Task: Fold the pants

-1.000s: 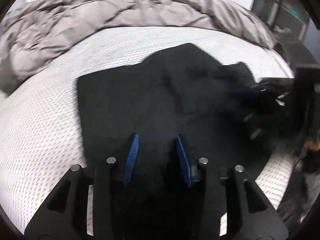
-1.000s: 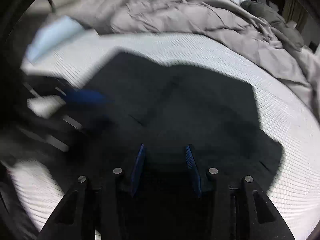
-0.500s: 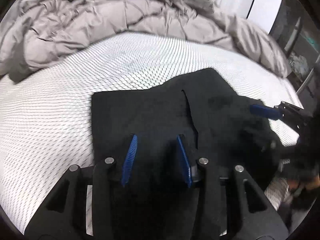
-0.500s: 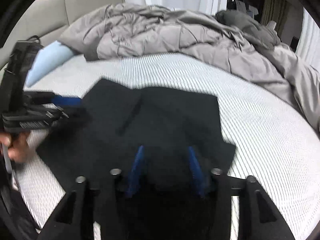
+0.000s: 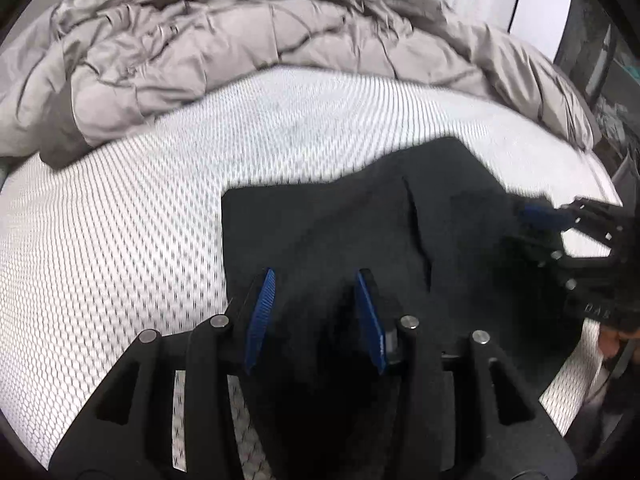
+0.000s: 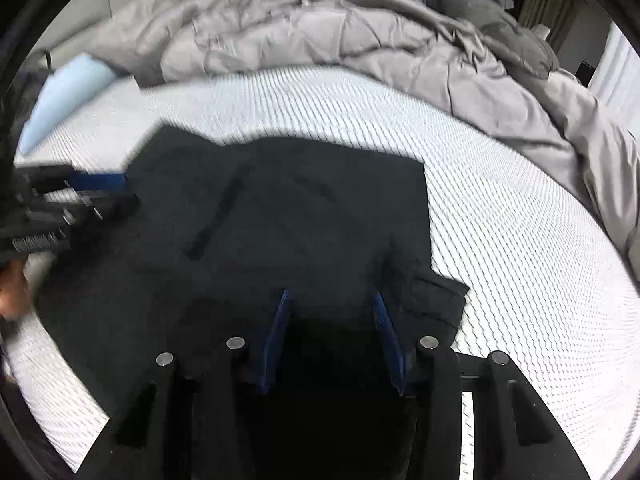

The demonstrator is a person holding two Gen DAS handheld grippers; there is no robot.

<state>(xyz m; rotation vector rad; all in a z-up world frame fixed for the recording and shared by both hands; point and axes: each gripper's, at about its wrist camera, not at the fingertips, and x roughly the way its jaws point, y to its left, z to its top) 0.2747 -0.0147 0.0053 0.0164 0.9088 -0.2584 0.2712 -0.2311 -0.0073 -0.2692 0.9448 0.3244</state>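
Black pants lie folded flat on the white mattress, near its front edge. My left gripper hovers over their near left part, blue pads apart, pressing nothing. In the right wrist view the same pants spread out below my right gripper. Its jaws are closing, with dark cloth seen under the gap but not pinched. Each gripper shows in the other's view: the right gripper at the pants' right edge, the left gripper at their left edge.
A crumpled grey duvet is heaped along the far side of the bed. A light blue pillow lies at the far left. A person's hand holds the left gripper. Dark furniture stands past the bed's right side.
Both grippers have drawn up and back from the pants, so more mattress and duvet show. The pants stay flat on the bed.
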